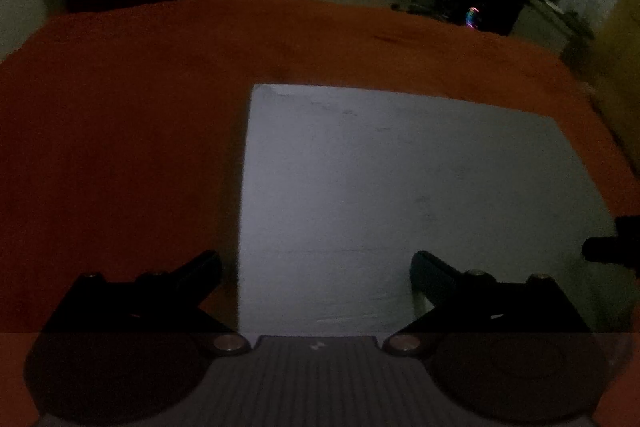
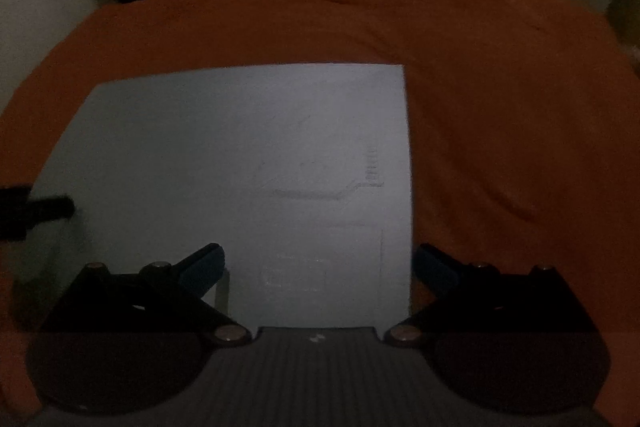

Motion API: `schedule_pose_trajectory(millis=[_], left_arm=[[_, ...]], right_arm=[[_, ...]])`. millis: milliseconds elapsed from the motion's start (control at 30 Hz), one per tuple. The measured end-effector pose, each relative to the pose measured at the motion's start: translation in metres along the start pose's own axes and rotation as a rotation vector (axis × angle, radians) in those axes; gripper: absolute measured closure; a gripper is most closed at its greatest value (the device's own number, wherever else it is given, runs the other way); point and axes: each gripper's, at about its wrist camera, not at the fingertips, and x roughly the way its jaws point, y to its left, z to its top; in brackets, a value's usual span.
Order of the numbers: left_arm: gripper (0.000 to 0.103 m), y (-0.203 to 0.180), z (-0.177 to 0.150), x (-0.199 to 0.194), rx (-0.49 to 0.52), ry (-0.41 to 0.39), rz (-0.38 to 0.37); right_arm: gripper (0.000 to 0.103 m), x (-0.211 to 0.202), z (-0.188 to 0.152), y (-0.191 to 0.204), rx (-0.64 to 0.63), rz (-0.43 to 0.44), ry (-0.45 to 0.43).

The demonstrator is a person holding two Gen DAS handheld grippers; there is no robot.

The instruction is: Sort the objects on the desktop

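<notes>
Here the largest thing in both views is the orange cloth (image 1: 120,131) (image 2: 520,115) spread over the table, its far edge meeting a dim, blurred room. On it lies a pale grey sheet (image 1: 400,187) (image 2: 224,155), flat and square to the cloth. From the left wrist the sheet fills the right half of the view, with its left edge running down between the fingers; from the right wrist it fills the left half, with its right edge running down just inside the right finger. Only the right wrist view shows faint pencil-like lines and a small ladder of marks (image 2: 372,167) near the sheet's right edge; in the left view the sheet reads as blank. The left gripper (image 1: 316,267) hovers over the sheet's near left edge with fingers spread wide and nothing between them. The right gripper (image 2: 318,263) is likewise spread wide and empty, over the sheet's near right part. Each view catches the other gripper as a dark tip at its side edge (image 1: 608,247) (image 2: 36,211).
</notes>
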Motion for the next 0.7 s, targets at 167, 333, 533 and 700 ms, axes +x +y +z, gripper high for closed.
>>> schedule_pose_trajectory(millis=[167, 333, 533, 700], left_arm=[[0.001, 0.009, 0.001, -0.012, 0.051, -0.017, -0.023], [0.000, 0.039, 0.001, 0.010, -0.060, 0.067, -0.157], [0.001, 0.028, -0.006, 0.006, 0.004, 0.125, -0.184], [0.001, 0.025, -0.024, -0.015, 0.072, 0.173, -0.199]], right_arm=[[0.000, 0.013, 0.011, -0.034, 0.261, 0.083, 0.110], [0.000, 0.038, 0.013, -0.034, 0.266, 0.090, 0.154], [0.000, 0.024, 0.009, -0.012, 0.198, 0.050, 0.154], [0.000, 0.017, 0.000, 0.000, 0.130, 0.032, 0.150]])
